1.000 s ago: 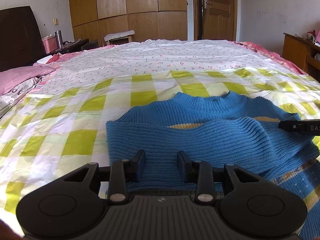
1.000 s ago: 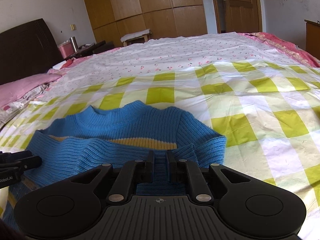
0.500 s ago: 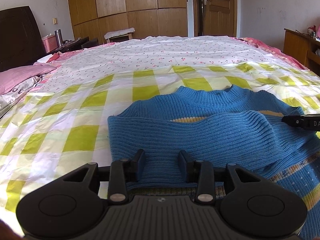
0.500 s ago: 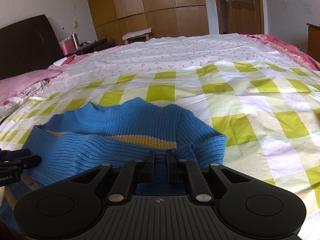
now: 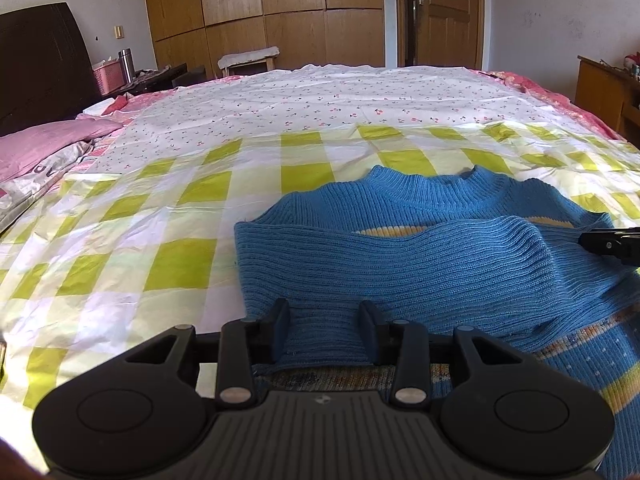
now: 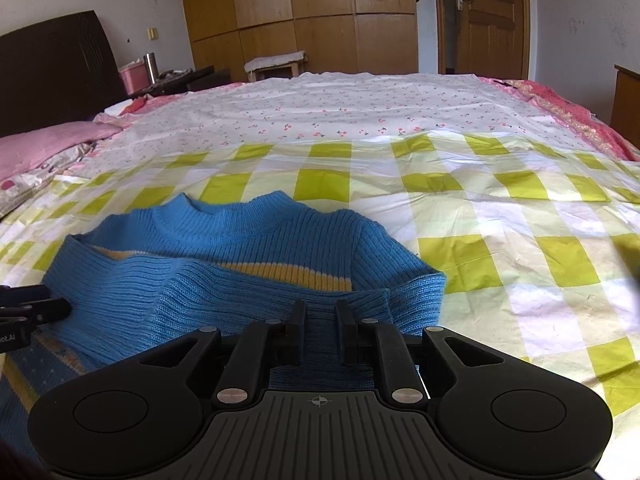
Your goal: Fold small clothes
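Note:
A small blue ribbed sweater (image 5: 420,256) with yellow stripes lies on the green-checked sheet (image 5: 180,256), its lower part folded up toward the collar. My left gripper (image 5: 324,320) is open, its fingers straddling the near left edge of the folded fabric. In the right wrist view the sweater (image 6: 224,272) lies centre-left. My right gripper (image 6: 320,326) stands partly open, with the sweater's right folded edge between its fingers. Each gripper's tip shows at the other view's side edge.
The bed carries a floral sheet (image 5: 320,104) behind the checked one. Pink pillows (image 5: 44,140) and a dark headboard (image 5: 36,68) are at the left. Wooden wardrobes (image 5: 264,12), a door (image 5: 444,12) and a stool (image 5: 248,60) stand beyond the bed.
Both grippers have drawn back slightly toward me and risen. The right gripper's fingers have spread from nearly closed to partly open. The folded sweater stays in place.

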`<state>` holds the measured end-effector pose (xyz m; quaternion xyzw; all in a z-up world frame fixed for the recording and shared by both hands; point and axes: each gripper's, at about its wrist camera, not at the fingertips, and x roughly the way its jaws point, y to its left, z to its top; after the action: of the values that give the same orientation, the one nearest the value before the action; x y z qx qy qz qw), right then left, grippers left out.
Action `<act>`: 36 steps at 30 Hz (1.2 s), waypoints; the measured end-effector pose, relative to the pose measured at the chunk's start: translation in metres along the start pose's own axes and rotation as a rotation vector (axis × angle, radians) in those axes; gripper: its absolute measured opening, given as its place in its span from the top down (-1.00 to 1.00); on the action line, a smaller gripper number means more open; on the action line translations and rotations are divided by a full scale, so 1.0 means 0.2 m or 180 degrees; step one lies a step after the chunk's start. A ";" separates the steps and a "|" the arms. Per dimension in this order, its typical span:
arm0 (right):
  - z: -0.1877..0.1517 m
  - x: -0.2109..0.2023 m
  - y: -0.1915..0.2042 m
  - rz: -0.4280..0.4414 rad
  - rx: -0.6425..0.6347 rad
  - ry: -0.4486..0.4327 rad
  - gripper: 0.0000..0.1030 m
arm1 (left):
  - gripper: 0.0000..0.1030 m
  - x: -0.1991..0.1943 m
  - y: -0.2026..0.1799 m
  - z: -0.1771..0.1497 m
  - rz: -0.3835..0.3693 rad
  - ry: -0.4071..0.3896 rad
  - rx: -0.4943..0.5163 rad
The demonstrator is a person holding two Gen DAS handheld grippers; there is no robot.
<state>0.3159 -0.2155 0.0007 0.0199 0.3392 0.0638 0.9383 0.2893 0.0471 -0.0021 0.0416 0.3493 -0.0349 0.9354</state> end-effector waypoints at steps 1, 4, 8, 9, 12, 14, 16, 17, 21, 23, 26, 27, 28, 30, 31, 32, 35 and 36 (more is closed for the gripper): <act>0.00 -0.01 0.00 -0.0006 -0.0030 0.0005 0.69 | 0.14 -0.01 0.00 0.00 0.0003 -0.0007 0.0006; 0.00 -0.02 0.00 -0.0010 -0.0028 0.0031 0.68 | 0.14 -0.03 0.00 -0.01 0.0029 -0.0021 0.0040; -0.01 -0.04 -0.01 -0.0007 -0.0002 0.0056 0.64 | 0.14 -0.05 0.01 -0.02 0.0039 -0.0027 0.0038; -0.01 -0.05 0.00 -0.0013 -0.0008 0.0054 0.63 | 0.15 -0.05 0.01 -0.02 0.0045 -0.0031 0.0034; -0.03 -0.08 0.00 -0.0004 -0.0022 0.0056 0.59 | 0.15 -0.07 0.02 -0.03 0.0051 -0.0035 0.0025; -0.05 -0.09 0.01 -0.0007 -0.0051 0.0073 0.58 | 0.15 -0.09 0.03 -0.04 0.0055 -0.0037 0.0025; -0.06 -0.11 0.01 -0.0004 -0.0066 0.0086 0.56 | 0.15 -0.10 0.03 -0.05 0.0058 -0.0034 0.0028; -0.06 -0.12 0.00 -0.0001 -0.0063 0.0091 0.55 | 0.15 -0.11 0.04 -0.05 0.0063 -0.0032 0.0027; -0.07 -0.18 0.00 0.0022 -0.0050 0.0085 0.49 | 0.15 -0.15 0.07 -0.09 0.0072 -0.0010 -0.0012; -0.08 -0.21 0.01 0.0045 -0.0058 0.0082 0.48 | 0.15 -0.17 0.08 -0.11 0.0063 0.0007 -0.0051; -0.12 -0.26 0.01 0.0108 -0.0078 0.0121 0.36 | 0.15 -0.22 0.09 -0.14 0.0049 0.0001 -0.0065; -0.13 -0.28 0.02 0.0131 -0.0082 0.0134 0.33 | 0.15 -0.24 0.09 -0.15 0.0044 -0.0006 -0.0059; -0.15 -0.30 0.02 0.0151 -0.0092 0.0151 0.33 | 0.15 -0.26 0.09 -0.17 0.0032 -0.0013 -0.0054; -0.18 -0.34 0.03 0.0184 -0.0118 0.0172 0.33 | 0.15 -0.30 0.09 -0.20 0.0010 -0.0018 -0.0038; -0.20 -0.37 0.04 0.0201 -0.0135 0.0184 0.33 | 0.15 -0.32 0.08 -0.21 0.0004 -0.0016 -0.0023; -0.22 -0.38 0.04 0.0218 -0.0145 0.0198 0.33 | 0.15 -0.33 0.08 -0.23 0.0000 -0.0013 -0.0007; -0.26 -0.44 0.05 0.0271 -0.0134 0.0235 0.26 | 0.15 -0.38 0.08 -0.27 -0.0018 0.0010 0.0013; -0.27 -0.46 0.04 0.0287 -0.0116 0.0241 0.23 | 0.15 -0.39 0.07 -0.29 -0.0024 0.0019 0.0016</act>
<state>0.2094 -0.2195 0.0180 0.0156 0.3720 0.1129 0.9212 0.1937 0.0704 0.0070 0.0428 0.3521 -0.0393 0.9342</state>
